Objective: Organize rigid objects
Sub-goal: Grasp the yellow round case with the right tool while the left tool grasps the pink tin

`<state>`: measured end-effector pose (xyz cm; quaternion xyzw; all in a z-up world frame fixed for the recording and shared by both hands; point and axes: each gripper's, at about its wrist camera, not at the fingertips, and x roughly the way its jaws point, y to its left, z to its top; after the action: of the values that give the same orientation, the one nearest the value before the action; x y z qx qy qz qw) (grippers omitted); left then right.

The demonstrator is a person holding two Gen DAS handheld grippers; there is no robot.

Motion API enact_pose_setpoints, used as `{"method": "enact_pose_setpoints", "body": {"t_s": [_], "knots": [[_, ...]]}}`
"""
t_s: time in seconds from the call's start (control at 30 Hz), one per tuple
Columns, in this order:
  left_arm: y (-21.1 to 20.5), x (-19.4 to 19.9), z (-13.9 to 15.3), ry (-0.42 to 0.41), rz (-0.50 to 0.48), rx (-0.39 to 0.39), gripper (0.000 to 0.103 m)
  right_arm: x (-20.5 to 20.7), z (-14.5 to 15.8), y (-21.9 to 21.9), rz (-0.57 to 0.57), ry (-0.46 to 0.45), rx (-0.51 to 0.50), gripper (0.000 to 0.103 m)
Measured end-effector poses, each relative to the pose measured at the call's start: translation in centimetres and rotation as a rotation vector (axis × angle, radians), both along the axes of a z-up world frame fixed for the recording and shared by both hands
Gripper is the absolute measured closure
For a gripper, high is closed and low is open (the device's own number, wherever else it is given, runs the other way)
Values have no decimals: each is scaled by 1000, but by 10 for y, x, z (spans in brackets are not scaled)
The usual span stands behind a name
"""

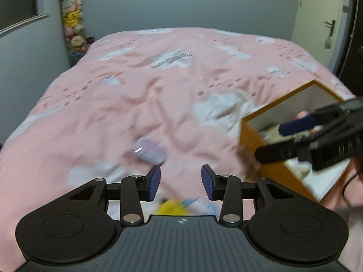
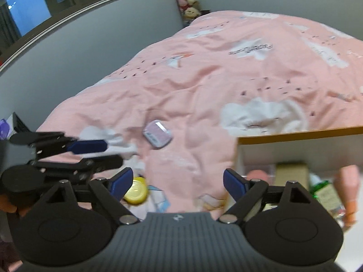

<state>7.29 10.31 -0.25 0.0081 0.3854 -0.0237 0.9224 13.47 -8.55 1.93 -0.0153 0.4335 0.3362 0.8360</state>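
Ahead of left claw [image 1: 181,182]: purple case [image 1: 149,150].

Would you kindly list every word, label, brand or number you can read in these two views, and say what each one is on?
None can be read with confidence.
Bedspread: dark lettering on a white cloud patch, blurred and seemingly upside down.
Right tool: embossed letters on its body, cut off at the frame edge.
Purple case: a small pale label, too blurred.
Items in the orange box: labels too blurred.
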Motion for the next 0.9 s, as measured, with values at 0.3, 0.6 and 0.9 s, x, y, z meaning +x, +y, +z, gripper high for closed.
{"method": "enact_pose_setpoints", "body": {"t_s": [0.3, 0.6, 0.9], "knots": [[41, -48, -10, 3, -17, 168, 49, -2, -40, 51, 89, 104, -24, 17], [61, -69, -22, 21, -15, 143, 49, 8, -74, 86, 160, 161, -83, 17], [68, -52, -13, 7, -49, 103, 44, 14, -92, 125, 298, 194, -174, 28]]}}
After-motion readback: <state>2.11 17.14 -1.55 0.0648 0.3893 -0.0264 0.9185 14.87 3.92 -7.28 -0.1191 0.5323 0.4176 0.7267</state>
